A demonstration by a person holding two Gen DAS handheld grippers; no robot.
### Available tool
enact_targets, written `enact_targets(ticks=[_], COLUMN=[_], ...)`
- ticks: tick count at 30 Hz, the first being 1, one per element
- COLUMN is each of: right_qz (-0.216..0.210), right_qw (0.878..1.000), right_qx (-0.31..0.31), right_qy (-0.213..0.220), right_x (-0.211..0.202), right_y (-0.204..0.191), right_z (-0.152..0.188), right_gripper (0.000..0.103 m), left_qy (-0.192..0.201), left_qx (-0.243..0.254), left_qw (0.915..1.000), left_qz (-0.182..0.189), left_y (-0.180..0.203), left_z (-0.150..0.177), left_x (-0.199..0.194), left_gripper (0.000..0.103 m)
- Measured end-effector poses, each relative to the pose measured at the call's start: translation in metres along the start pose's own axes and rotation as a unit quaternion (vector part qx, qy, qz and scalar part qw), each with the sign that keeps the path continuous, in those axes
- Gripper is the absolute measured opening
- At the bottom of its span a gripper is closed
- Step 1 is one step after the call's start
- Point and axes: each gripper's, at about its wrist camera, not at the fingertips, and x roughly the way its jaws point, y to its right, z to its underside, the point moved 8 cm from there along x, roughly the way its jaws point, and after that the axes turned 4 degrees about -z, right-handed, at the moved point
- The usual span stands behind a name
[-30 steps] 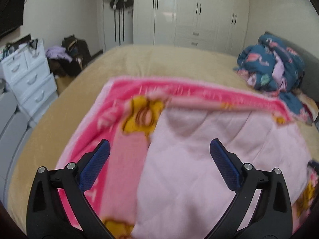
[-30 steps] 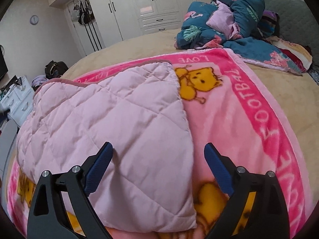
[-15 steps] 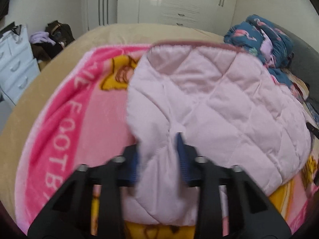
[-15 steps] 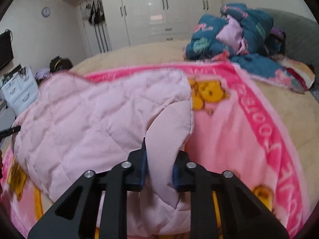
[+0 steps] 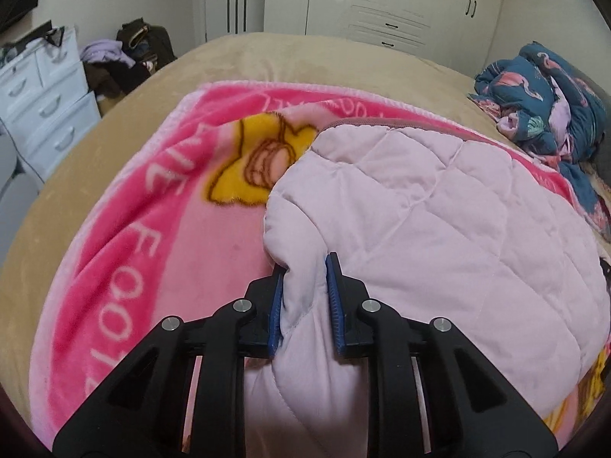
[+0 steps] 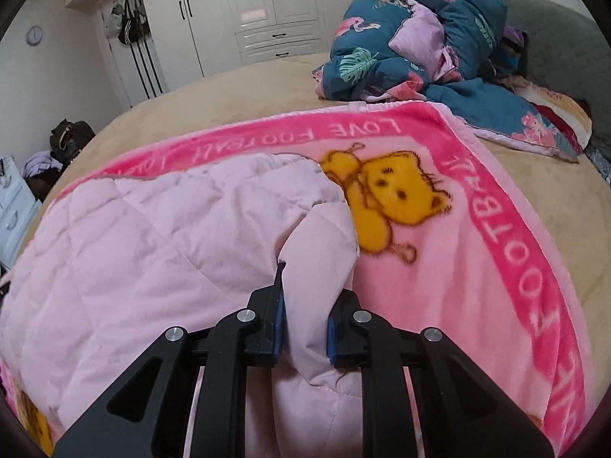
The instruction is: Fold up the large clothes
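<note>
Where the pale pink quilted padded garment (image 5: 439, 229) is bunched between the fingers, its gripped edge is hidden by the black gripper frames, and its near part is cut off by the lower border of both views. The left gripper (image 5: 304, 297) is seen nearly closed, its blue pads pinching a raised fold at the garment's left edge. The right gripper (image 6: 304, 305) is likewise nearly closed on a fold at the garment's right edge. The garment is spread across the bright pink fleece blanket with yellow bear prints (image 6: 477, 236), which lies flat on the tan bed cover (image 5: 267, 57).

Part of a bear print and of the blanket's lettering is covered by the garment. Bare blanket is left to the garment's left in the left wrist view and to its right in the right wrist view, and open tan bed surface is seen beyond the blanket's far border.

A crumpled dark teal flamingo-print duvet (image 6: 420, 38) is shown closely only by the right wrist camera, near the blanket's far right corner; whether they touch cannot be told. A pale blue chest of drawers (image 5: 46, 103) is shown plainly only by the left wrist camera. White wardrobe doors (image 6: 267, 7) appear in both.
</note>
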Motion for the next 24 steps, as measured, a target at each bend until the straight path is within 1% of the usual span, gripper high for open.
enact_targets(ticks=[2,3,4,5,6,7,8,9,10,11,12,13,15,17,20,24], right_qz=[0.0,-0.002,-0.008,-0.012,-0.021,-0.022,-0.02,-0.026,-0.037,-0.045,-0.052,-0.058,-0.072,-0.078,-0.09,-0.092], right_qw=[1.0,1.0,1.0,1.0,0.999,0.999,0.999,0.998,0.997,0.997,0.996,0.995,0.993,0.993,0.991,0.991], right_qx=[0.003,0.008,0.02,0.028,0.037,0.041,0.046,0.052,0.057,0.061,0.065,0.068,0.074,0.077,0.079,0.076], right_qy=[-0.004,-0.006,-0.007,-0.009,-0.006,0.002,0.014,0.025,0.031,0.033,0.038,0.044,0.052,0.052,0.051,0.054], right_x=[-0.001,-0.002,-0.005,-0.007,-0.014,-0.02,-0.032,-0.041,-0.049,-0.057,-0.064,-0.073,-0.088,-0.099,-0.115,-0.131], right_y=[0.0,0.001,0.004,0.005,0.007,0.008,0.01,0.011,0.01,0.01,0.01,0.009,0.008,0.007,0.005,0.002], right_z=[0.004,0.004,0.006,0.007,0.008,0.008,0.01,0.011,0.012,0.013,0.015,0.018,0.023,0.031,0.046,0.062], right_gripper=[0.02,0.025,0.033,0.039,0.055,0.073,0.08,0.084,0.088,0.09,0.096,0.097,0.099,0.099,0.099,0.099], left_qy=[0.005,0.006,0.005,0.004,0.004,0.007,0.01,0.013,0.017,0.021,0.025,0.029,0.036,0.04,0.036,0.03], left_qx=[0.01,0.008,0.005,0.003,0.002,0.002,0.004,0.006,0.008,0.008,0.007,0.007,0.001,-0.008,-0.017,-0.014], left_qw=[0.9999,0.9999,1.0,1.0,0.9999,0.9999,0.9998,0.9997,0.9995,0.9993,0.9992,0.999,0.9988,0.9986,0.9988,0.9988], left_qz=[-0.007,-0.006,-0.006,-0.007,-0.009,-0.01,-0.014,-0.02,-0.025,-0.028,-0.032,-0.034,-0.033,-0.035,-0.028,-0.036], left_y=[0.001,0.0,-0.002,-0.003,-0.005,-0.007,-0.008,-0.01,-0.011,-0.013,-0.014,-0.015,-0.017,-0.02,-0.021,-0.02], left_z=[0.001,0.002,0.003,0.003,0.004,0.004,0.005,0.005,0.005,0.006,0.006,0.006,0.008,0.011,0.019,0.033], left_x=[-0.003,-0.006,-0.008,-0.009,-0.012,-0.015,-0.02,-0.024,-0.028,-0.034,-0.039,-0.044,-0.056,-0.066,-0.078,-0.09], left_gripper=[0.015,0.016,0.017,0.021,0.025,0.028,0.037,0.047,0.051,0.06,0.067,0.07,0.086,0.094,0.094,0.094])
